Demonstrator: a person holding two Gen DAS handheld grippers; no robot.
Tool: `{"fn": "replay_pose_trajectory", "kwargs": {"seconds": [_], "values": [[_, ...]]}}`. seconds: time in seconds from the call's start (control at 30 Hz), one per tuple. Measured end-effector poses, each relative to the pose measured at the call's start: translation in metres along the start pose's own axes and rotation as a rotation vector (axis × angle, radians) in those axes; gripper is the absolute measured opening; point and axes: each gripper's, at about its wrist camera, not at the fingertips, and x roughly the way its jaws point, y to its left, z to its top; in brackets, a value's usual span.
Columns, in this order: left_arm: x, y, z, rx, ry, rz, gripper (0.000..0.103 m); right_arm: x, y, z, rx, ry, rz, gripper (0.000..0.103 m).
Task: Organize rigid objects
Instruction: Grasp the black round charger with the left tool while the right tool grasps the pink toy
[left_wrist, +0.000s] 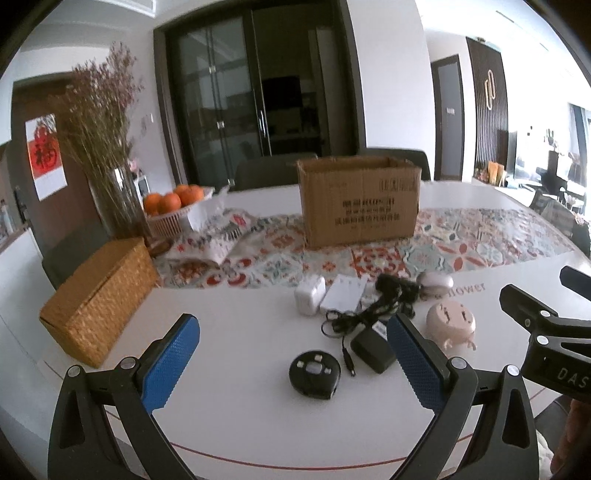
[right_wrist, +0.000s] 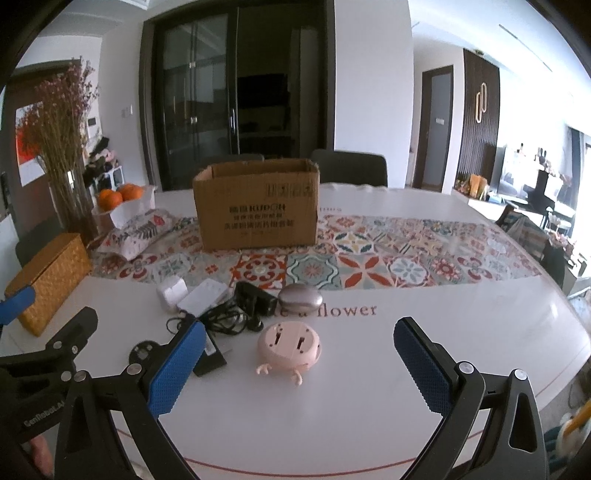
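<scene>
From the left wrist, the left gripper (left_wrist: 291, 354) hangs spread wide and empty above the white table (left_wrist: 236, 413), with a round black device (left_wrist: 314, 373) lying between its blue pads (left_wrist: 170, 363). Just beyond lie a black power adapter (left_wrist: 371, 350), a pink round gadget (left_wrist: 450, 323), a white charger (left_wrist: 309, 294) and a flat white box (left_wrist: 341, 297); a cardboard box (left_wrist: 360, 201) stands open on the patterned runner (left_wrist: 480, 243), a wicker box (left_wrist: 98, 301) at the left. From the right wrist, the right gripper (right_wrist: 299, 363) is likewise parted and holding nothing, the pink round gadget (right_wrist: 290, 343) between its fingers, a silver oval case (right_wrist: 300, 298) behind it.
</scene>
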Motion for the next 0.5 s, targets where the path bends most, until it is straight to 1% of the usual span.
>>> {"fn": "replay_pose_trajectory", "kwargs": {"seconds": [0.33, 0.5], "values": [[0.043, -0.003, -0.011, -0.002, 0.162, -0.030, 0.103, 0.040, 0.002, -0.007, 0.001, 0.135, 0.019, 0.103], [0.068, -0.004, -0.018, -0.011, 0.264, -0.052, 0.103, 0.063, 0.003, -0.010, 0.000, 0.198, 0.020, 0.103]]}}
